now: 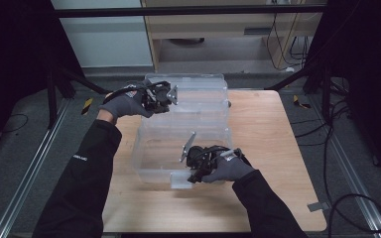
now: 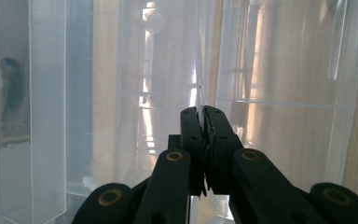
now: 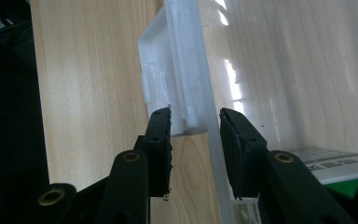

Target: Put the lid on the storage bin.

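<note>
Green-white label (image 3: 340, 168) cut off.

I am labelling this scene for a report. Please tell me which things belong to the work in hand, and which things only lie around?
In the work:
- clear plastic box
- its open lid, pinched by the left tongs
- front latch, between the right tongs

Lying about:
- wooden table
- cables on the floor
- green-and-white label inside the box

**Clear plastic on pale wood**

The clear, glossy plastic storage box (image 1: 178, 148) and its hinged clear plastic lid (image 1: 198, 96) look smooth (light streaks across both). The light wooden counter (image 1: 273, 144) shows fine grain, matt. The grippers' black fingers (image 3: 161, 140) look like matt plastic; grey knit gloves (image 1: 124, 105).
</note>
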Tool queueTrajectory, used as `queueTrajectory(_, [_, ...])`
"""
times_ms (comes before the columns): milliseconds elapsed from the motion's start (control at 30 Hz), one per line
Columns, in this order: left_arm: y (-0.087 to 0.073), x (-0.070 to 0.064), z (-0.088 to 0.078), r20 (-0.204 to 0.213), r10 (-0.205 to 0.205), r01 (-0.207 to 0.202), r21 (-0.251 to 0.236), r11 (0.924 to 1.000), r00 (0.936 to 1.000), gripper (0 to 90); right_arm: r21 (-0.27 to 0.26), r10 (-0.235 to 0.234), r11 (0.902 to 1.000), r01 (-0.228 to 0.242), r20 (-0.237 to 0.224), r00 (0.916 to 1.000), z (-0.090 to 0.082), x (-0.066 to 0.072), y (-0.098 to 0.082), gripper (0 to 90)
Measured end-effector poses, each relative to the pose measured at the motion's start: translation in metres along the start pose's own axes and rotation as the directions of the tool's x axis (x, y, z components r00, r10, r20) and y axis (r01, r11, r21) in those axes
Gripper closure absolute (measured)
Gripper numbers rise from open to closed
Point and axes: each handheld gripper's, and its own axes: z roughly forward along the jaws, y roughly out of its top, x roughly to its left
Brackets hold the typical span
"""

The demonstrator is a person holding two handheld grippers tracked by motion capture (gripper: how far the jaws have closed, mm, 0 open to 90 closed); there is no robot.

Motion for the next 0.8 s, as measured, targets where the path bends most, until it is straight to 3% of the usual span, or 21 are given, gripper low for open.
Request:
queueTrajectory(200, [0.000,-0.005,-0.005,0.007,0.001,-0.001,-0.014,0.9999,1.0000,87.3,-0.005,-0.009,1.0000,0.009,-0.001,1.0000,0.001,0.000,0.000,65.1])
queueTrajectory(333, [0.002,-0.008,-0.011,0.000,0.035,-0.035,-0.013,0.9993,0.9994,87.5,0.002,-0.011,0.9999,0.011,-0.003,0.9999,0.001,0.000,0.001,65.2])
queueTrajectory(800, [0.002,-0.033,-0.028,-0.010,0.046,-0.047,-0.030,0.9985,0.9989,87.2,0.004,0.002,1.0000,-0.002,0.001,1.0000,0.001,0.001,0.001,65.2])
